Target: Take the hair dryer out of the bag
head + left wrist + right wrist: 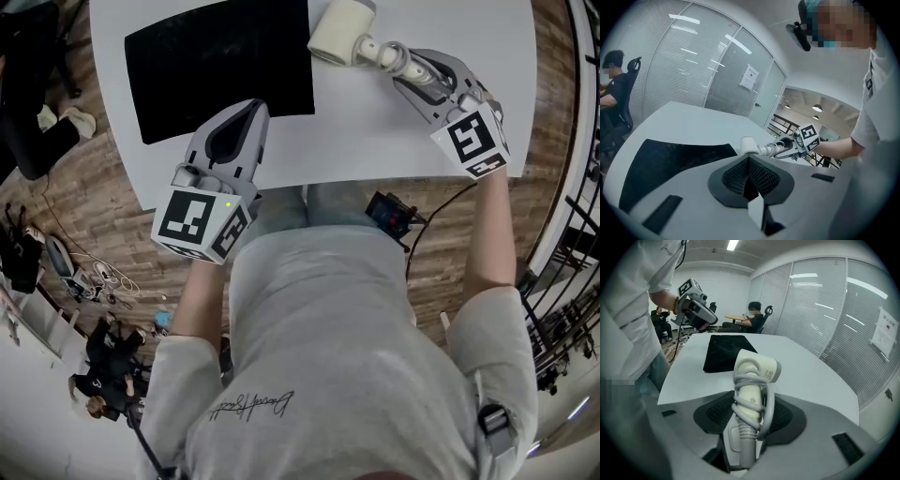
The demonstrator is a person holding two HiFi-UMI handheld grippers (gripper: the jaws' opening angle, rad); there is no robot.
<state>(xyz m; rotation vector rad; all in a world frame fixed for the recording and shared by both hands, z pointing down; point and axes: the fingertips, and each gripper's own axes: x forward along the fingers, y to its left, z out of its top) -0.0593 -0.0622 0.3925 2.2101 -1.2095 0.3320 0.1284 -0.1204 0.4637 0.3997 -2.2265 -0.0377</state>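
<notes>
Right hand: the right gripper (408, 67) is reached out over the far right part of the white table (422, 122). It slopes downward, and its marker cube (473, 141) sits back toward the wrist.
Right arm: the bare forearm (492, 225) runs almost straight out from the grey short sleeve, well forward of the body.
Right jaws: clamped on the handle of the hair dryer (361, 42), one black ribbed pad on each side, with the grey cord wound round the handle where they squeeze it.
Hair dryer: cream-coloured and entirely outside the bag. Its handle is in the right jaws and its head is at the far end, away from the person. I cannot tell whether the head touches the tabletop.
Left hand: the left gripper (244, 117) is held low over the near edge of the table. It points forward with a slight downward tilt, and its tips are close to the bag's near edge.
Left arm: the forearm (202, 300) is tucked in near the body and bent more than the right one.
Left jaws: the pads meet at their tips with nothing between them.
Bag: the black bag (220, 66) lies flat and limp on the left half of the table, beside the dryer and apart from it.
Room: a glass partition with blinds stands behind the table, and a seated person (754, 315) is at a desk beyond it.
</notes>
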